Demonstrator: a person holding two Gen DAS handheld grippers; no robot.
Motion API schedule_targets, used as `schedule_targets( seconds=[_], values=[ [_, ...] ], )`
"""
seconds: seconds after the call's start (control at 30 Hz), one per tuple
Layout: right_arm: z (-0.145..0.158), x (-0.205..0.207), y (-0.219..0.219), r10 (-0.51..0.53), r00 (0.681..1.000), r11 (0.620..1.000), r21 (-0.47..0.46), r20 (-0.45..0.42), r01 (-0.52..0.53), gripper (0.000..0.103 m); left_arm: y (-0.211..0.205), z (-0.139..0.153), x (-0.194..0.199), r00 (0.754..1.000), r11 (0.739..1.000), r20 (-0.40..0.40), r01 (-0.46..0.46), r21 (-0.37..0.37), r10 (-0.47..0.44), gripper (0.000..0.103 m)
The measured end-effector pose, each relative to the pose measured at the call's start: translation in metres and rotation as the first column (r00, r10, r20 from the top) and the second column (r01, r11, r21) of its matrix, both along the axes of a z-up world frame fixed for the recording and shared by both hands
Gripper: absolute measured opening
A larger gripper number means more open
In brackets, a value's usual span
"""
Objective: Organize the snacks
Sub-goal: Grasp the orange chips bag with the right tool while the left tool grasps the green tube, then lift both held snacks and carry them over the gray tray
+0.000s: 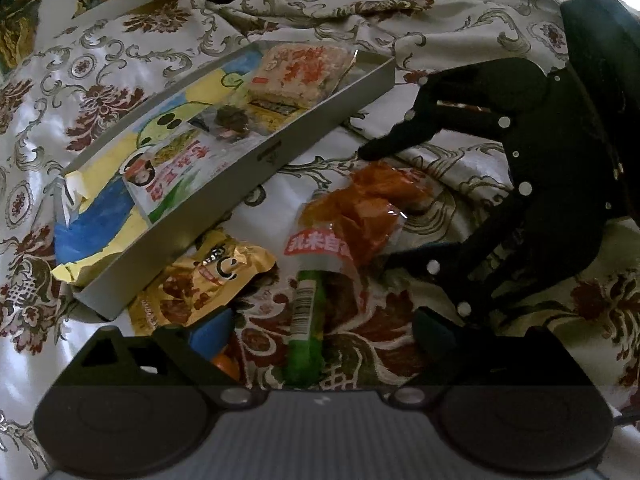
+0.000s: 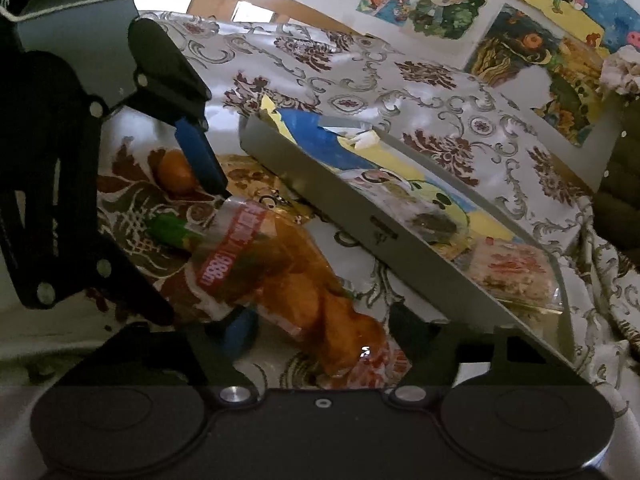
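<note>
On the floral cloth [image 1: 120, 40] the grey tray [image 1: 256, 160] sits diagonally, three packets inside: rice cake [image 1: 304, 72] at the far end, a small dark one [image 1: 232, 122] mid, a green-white one [image 1: 180, 172] nearer. Orange bag [image 1: 368, 208] lies just outside the tray wall, beside my gold packet [image 1: 200, 280]. My right tool [image 2: 320, 328] is open around the orange bag, not clamped. My left tool [image 1: 320, 332] is open over the bag's green end [image 1: 306, 332]. Orange fruit [image 2: 176, 172] by the left tool's blue finger [image 2: 200, 156].
</note>
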State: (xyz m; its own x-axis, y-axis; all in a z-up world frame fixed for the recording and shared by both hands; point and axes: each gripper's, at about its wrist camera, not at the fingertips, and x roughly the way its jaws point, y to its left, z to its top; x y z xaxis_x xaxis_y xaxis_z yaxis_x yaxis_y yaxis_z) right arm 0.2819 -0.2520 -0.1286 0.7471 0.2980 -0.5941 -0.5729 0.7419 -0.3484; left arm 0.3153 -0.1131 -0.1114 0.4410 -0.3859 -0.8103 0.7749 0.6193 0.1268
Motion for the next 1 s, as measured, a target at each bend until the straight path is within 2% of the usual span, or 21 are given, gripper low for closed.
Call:
schedule_targets(
  seconds=[0.03,0.17,0.23,0.3,0.37,0.5,0.63,0.77,0.83,1.0],
  values=[
    [0.000,-0.001,0.001,-0.007,1.000,1.000,-0.006,0.010,0.007,0.060,-0.001,0.000,0.000,1.000,1.000,-0.002,0.005,0.003,-0.005,0.098],
    [0.002,-0.003,0.000,-0.001,1.000,0.999,-0.041,0.014,0.002,0.051,-0.003,0.003,-0.001,1.000,1.000,-0.004,0.023,0.011,-0.023,0.092],
    [0.004,-0.003,-0.003,0.001,1.000,0.999,-0.053,0.008,0.000,0.050,-0.003,0.005,-0.001,1.000,1.000,-0.001,0.020,0.008,-0.020,0.090],
    [0.007,-0.002,-0.008,-0.011,1.000,0.999,-0.042,-0.002,0.010,0.046,-0.003,0.007,-0.001,1.000,1.000,0.002,0.009,0.005,-0.009,0.087],
    [0.012,0.000,-0.017,-0.037,0.999,0.999,-0.013,-0.014,0.037,0.039,-0.002,0.008,0.001,1.000,1.000,-0.001,-0.003,0.003,0.003,0.084],
    [0.025,0.010,-0.039,-0.124,0.990,0.985,0.109,-0.064,0.130,0.038,-0.001,0.006,0.006,0.999,0.999,-0.015,-0.046,-0.010,0.046,0.081],
    [0.028,0.015,-0.050,-0.153,0.983,0.970,0.176,-0.098,0.169,0.037,-0.002,0.002,0.014,0.994,0.995,-0.046,-0.096,-0.023,0.094,0.069],
    [0.027,0.016,-0.051,-0.159,0.981,0.963,0.202,-0.111,0.179,0.037,-0.004,0.003,0.020,0.990,0.993,-0.098,-0.106,-0.050,0.100,0.050],
    [0.027,0.017,-0.050,-0.161,0.980,0.962,0.205,-0.113,0.182,0.037,-0.005,0.002,0.023,0.988,0.993,-0.121,-0.102,-0.057,0.095,0.046],
    [0.028,0.017,-0.049,-0.162,0.979,0.957,0.222,-0.125,0.186,0.037,-0.007,0.000,0.032,0.974,0.985,-0.182,-0.151,-0.079,0.135,0.046]
  ],
)
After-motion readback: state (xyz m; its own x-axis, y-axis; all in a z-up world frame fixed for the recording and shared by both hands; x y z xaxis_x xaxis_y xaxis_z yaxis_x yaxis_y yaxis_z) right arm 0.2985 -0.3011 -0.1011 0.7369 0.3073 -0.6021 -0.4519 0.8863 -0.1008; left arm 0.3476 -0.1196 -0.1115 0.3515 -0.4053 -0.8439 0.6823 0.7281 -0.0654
